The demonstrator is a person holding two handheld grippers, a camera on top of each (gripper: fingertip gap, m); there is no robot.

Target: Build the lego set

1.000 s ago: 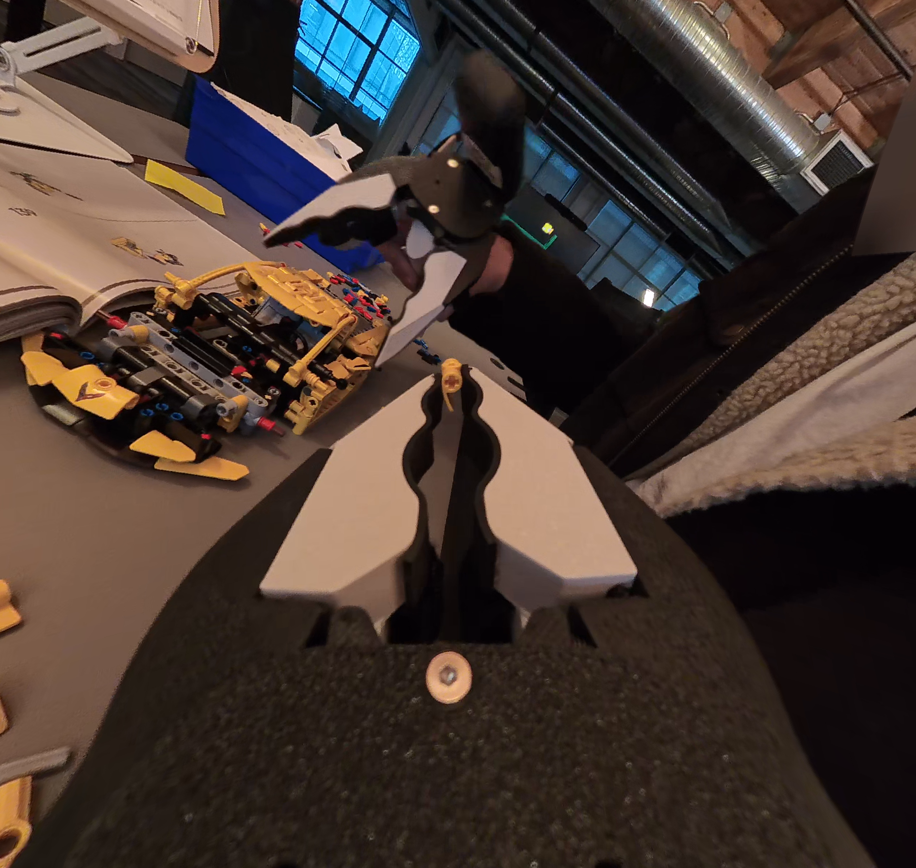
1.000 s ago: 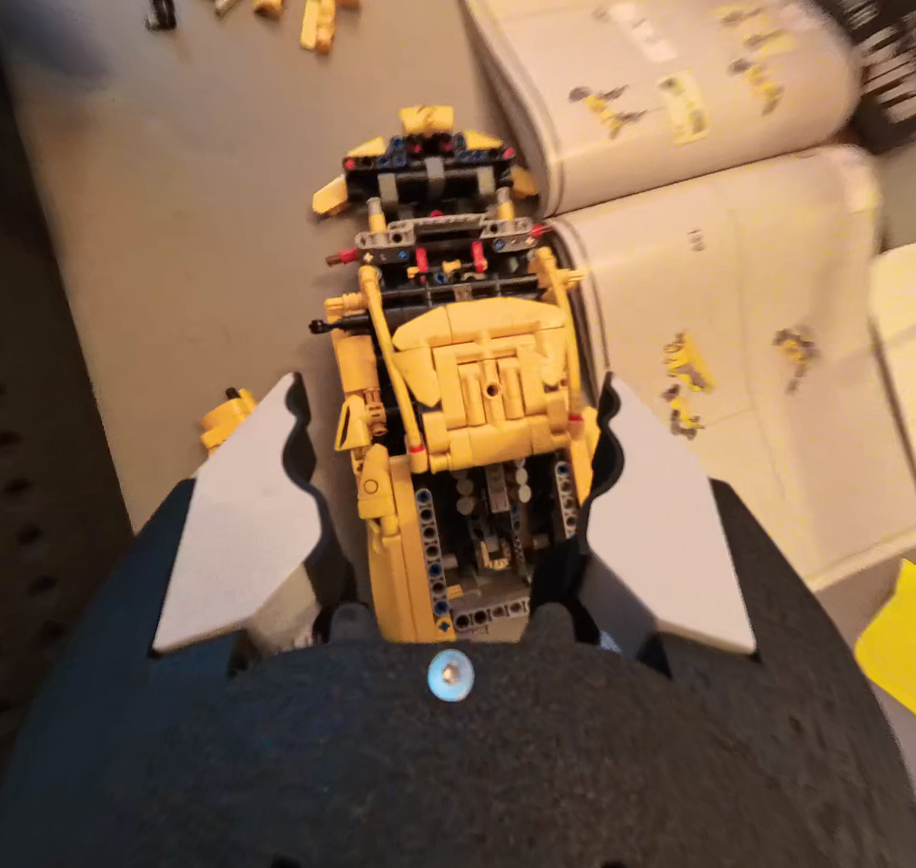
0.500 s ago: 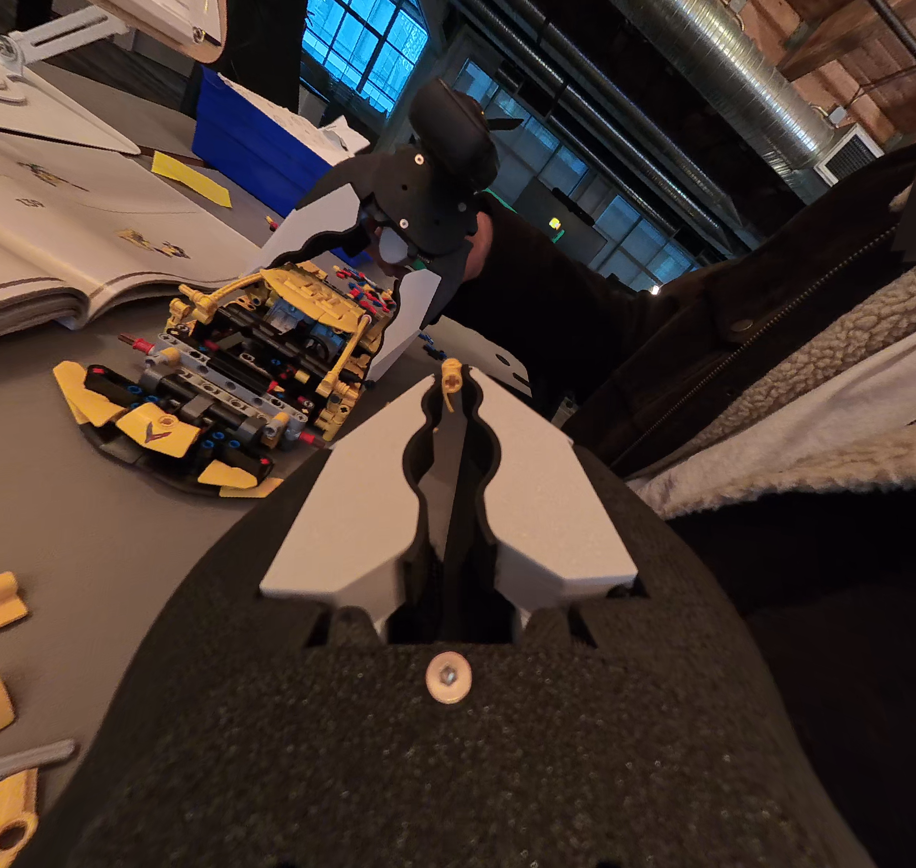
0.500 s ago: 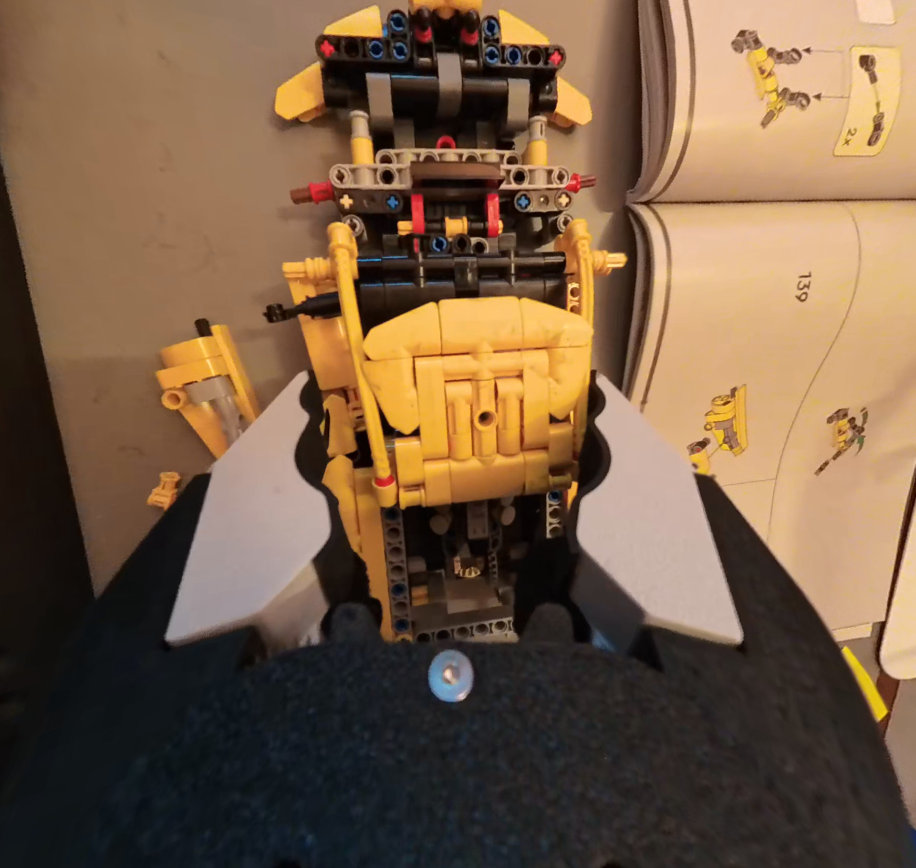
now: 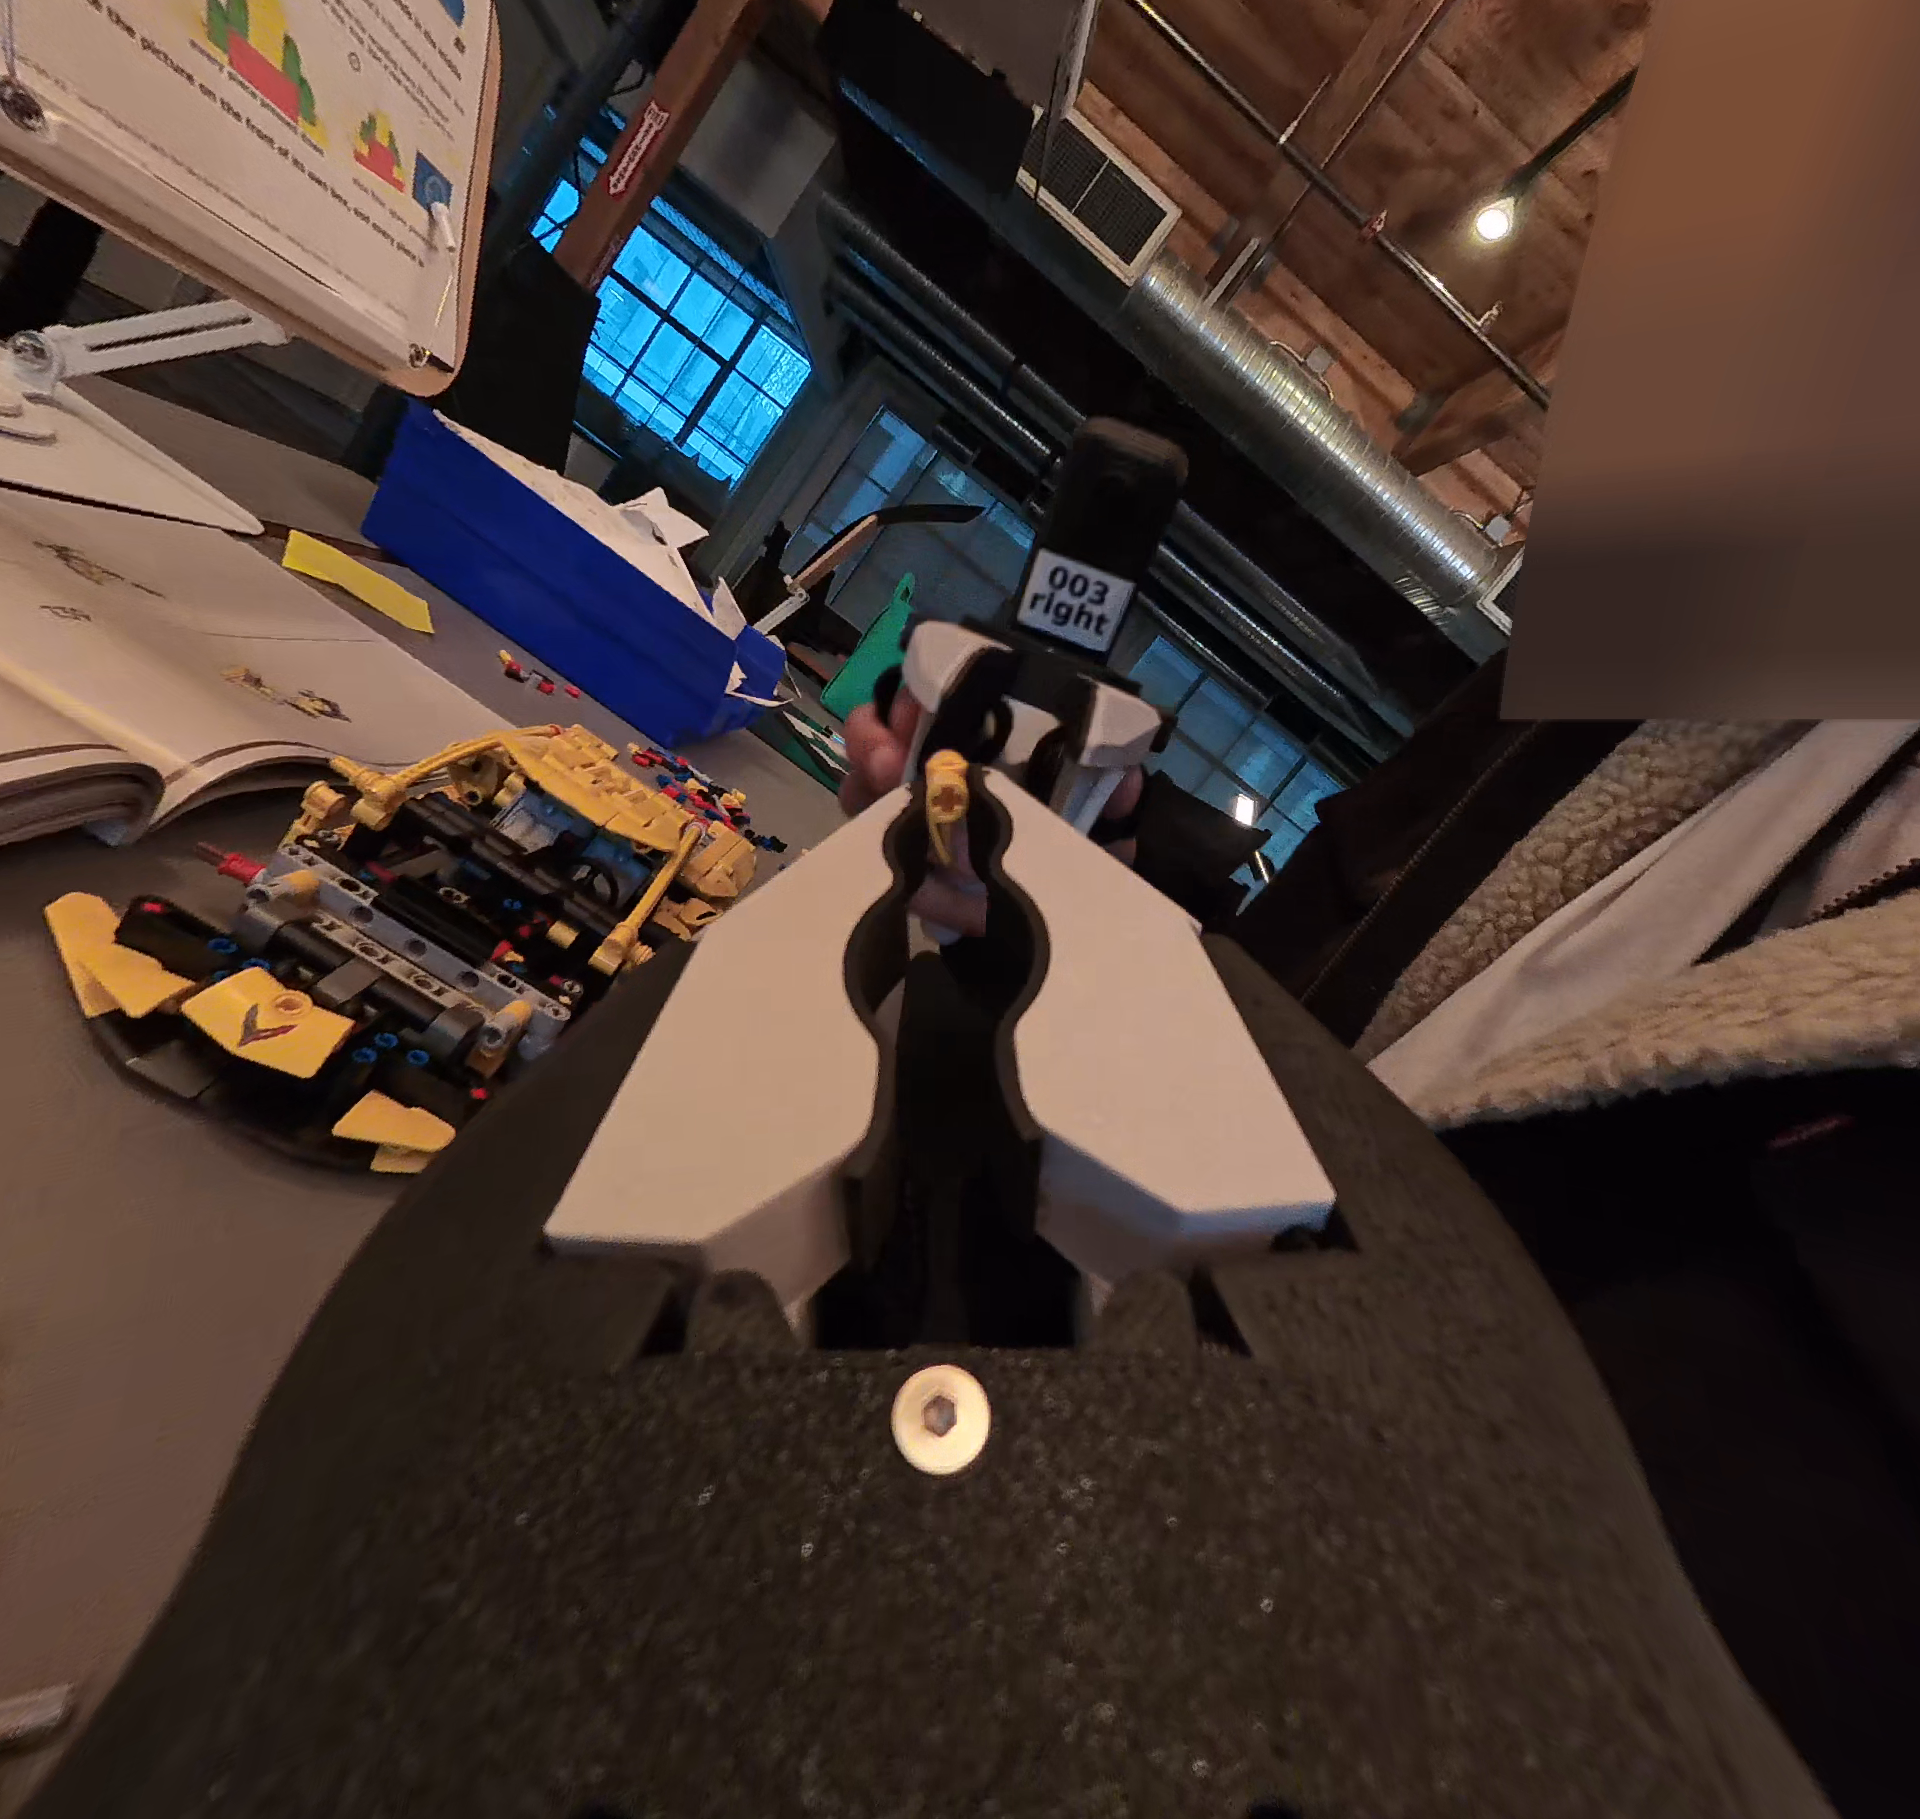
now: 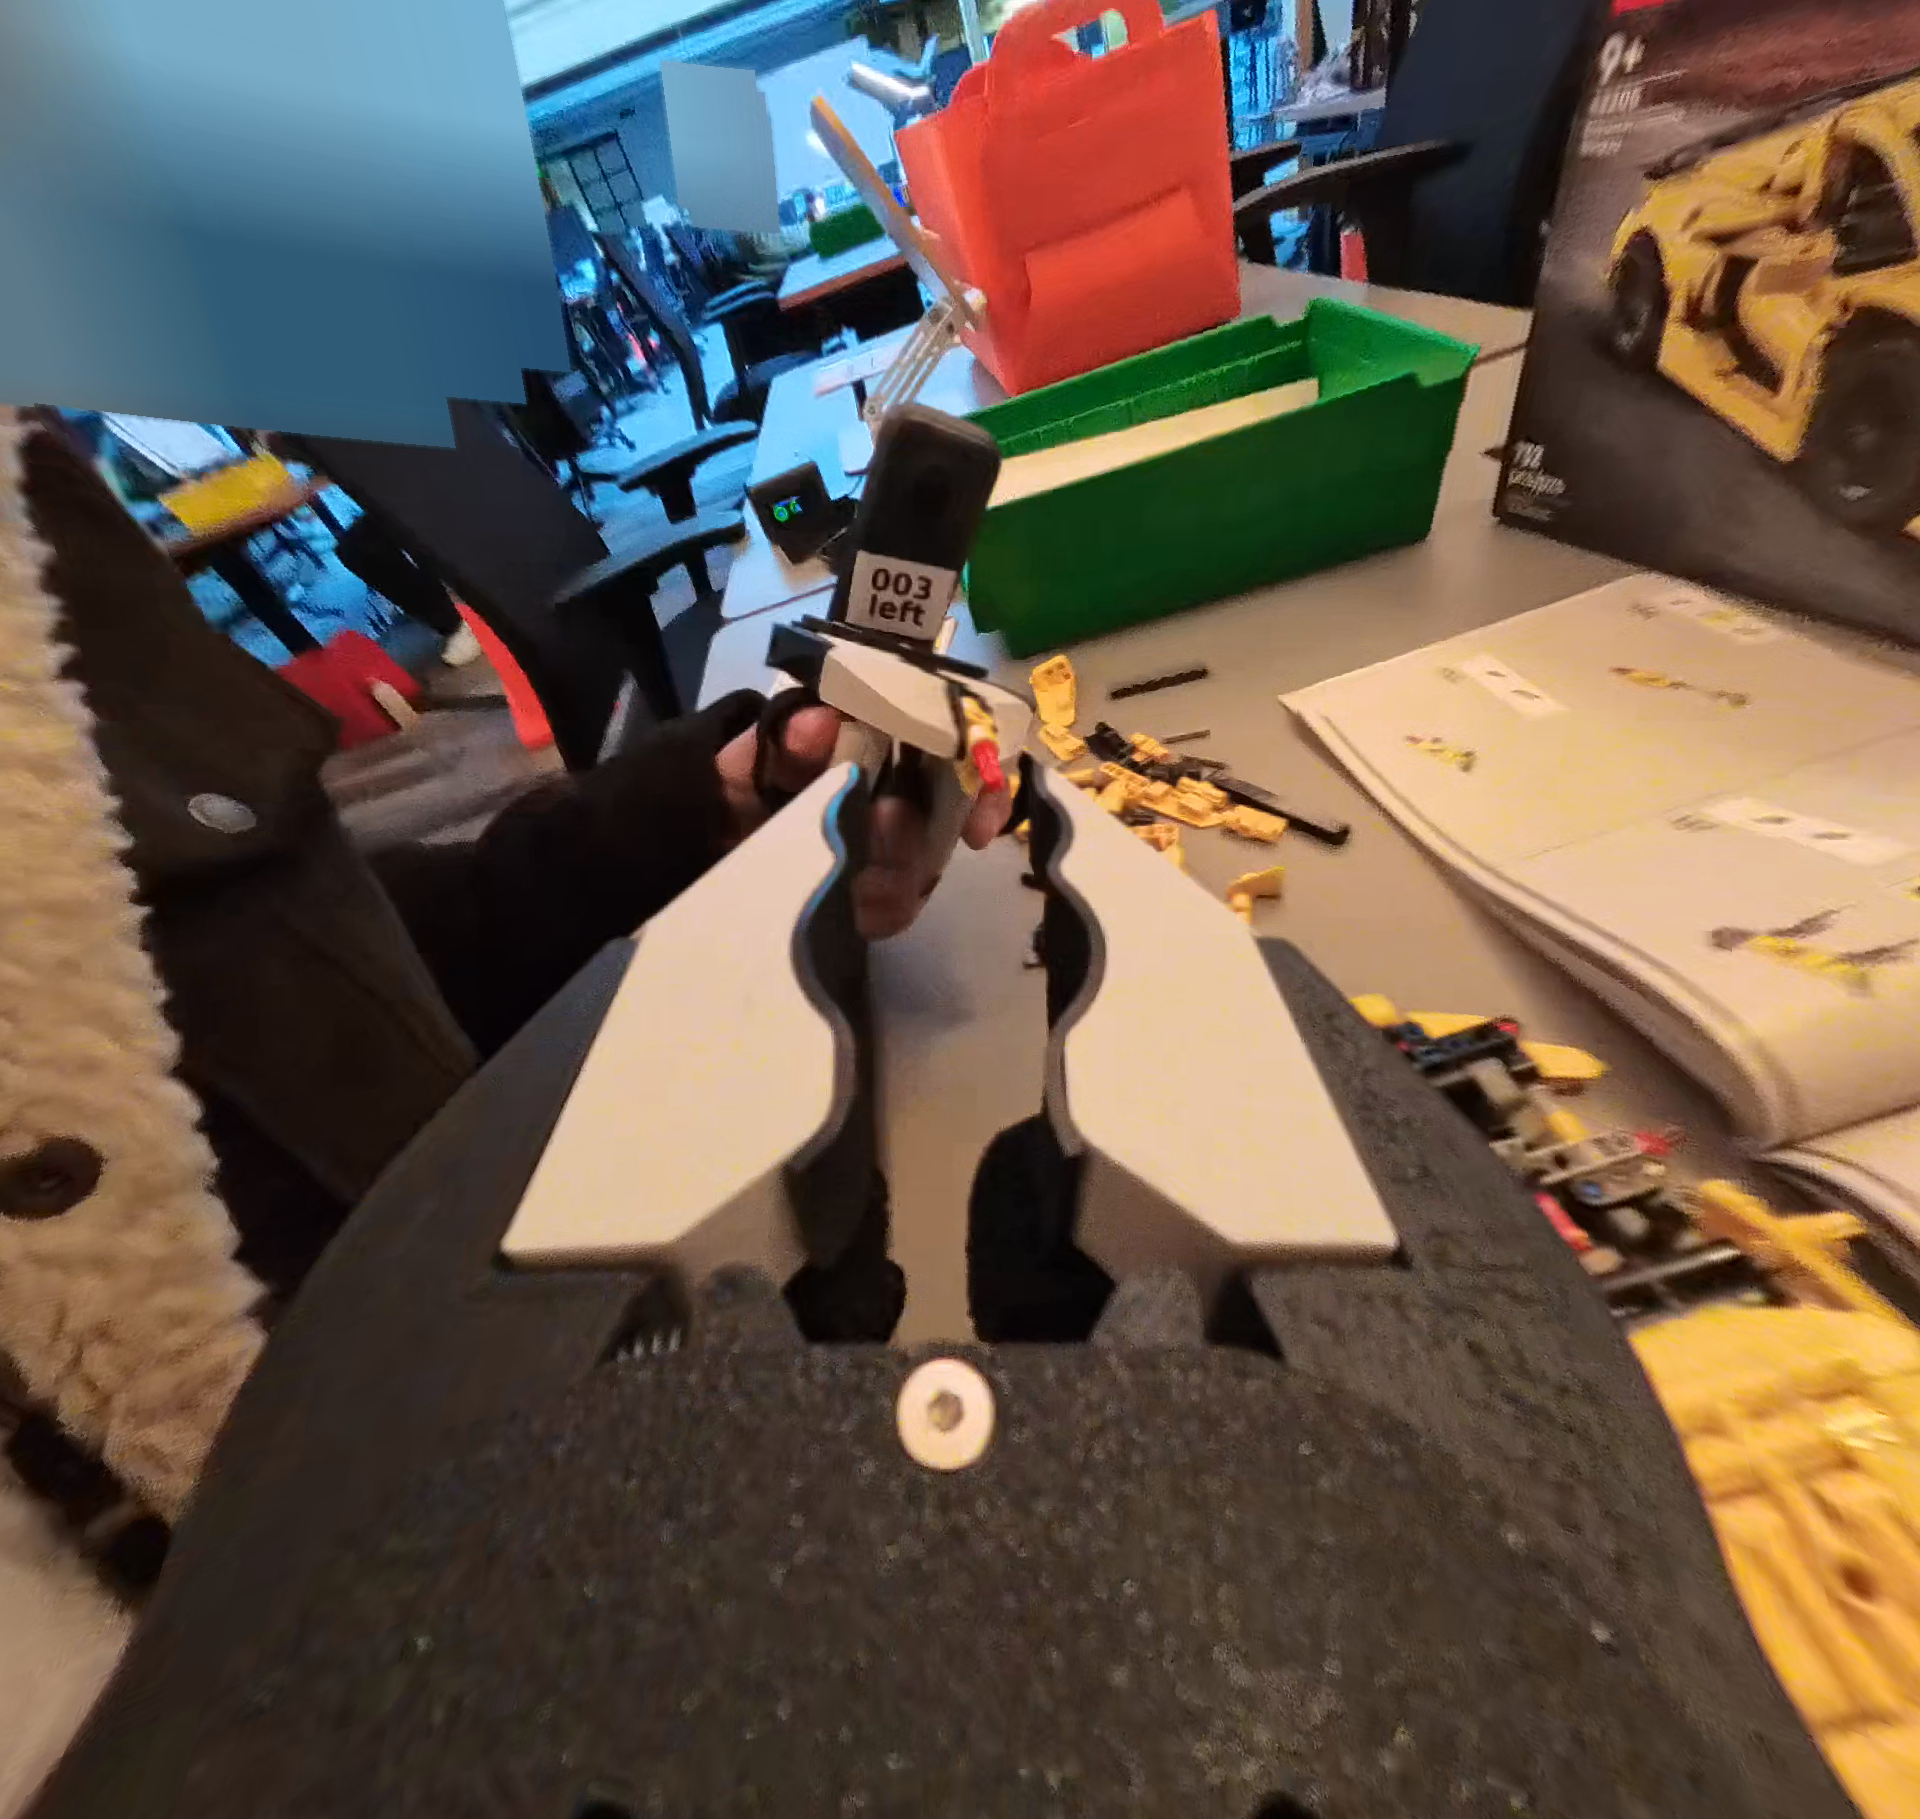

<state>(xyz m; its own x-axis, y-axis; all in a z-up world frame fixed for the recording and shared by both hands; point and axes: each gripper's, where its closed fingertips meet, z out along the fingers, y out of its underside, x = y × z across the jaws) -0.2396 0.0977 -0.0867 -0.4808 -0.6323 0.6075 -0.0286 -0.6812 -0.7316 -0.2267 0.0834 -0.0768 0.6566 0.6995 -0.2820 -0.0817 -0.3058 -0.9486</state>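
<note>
My left gripper (image 5: 943, 780) is shut on a small yellow pin piece (image 5: 945, 805), held in the air above the table's near edge. The same piece shows a red end in the right wrist view (image 6: 980, 743), in the left gripper (image 6: 940, 720). My right gripper (image 6: 945, 813) is open and empty, raised and pointing at the left gripper, a short way from it; it also shows in the left wrist view (image 5: 1023, 730). The yellow and black lego car (image 5: 436, 896) sits on the grey table left of the left gripper, and at the lower right in the right wrist view (image 6: 1558, 1146).
An open instruction booklet (image 6: 1662, 834) lies beside the car. A pile of loose yellow and black pieces (image 6: 1164, 793) lies behind the grippers. A green bin (image 6: 1216, 481), an orange bag (image 6: 1081, 180) and the set's box (image 6: 1745, 263) stand at the back. A blue bin (image 5: 561, 564) is behind the car. My two grippers' fingertips are within a few centimetres of each other.
My right gripper has lifted off the car, which it straddled from above, and turned to face the left gripper, its jaws now narrower. The left gripper has kept hold of the yellow piece.
</note>
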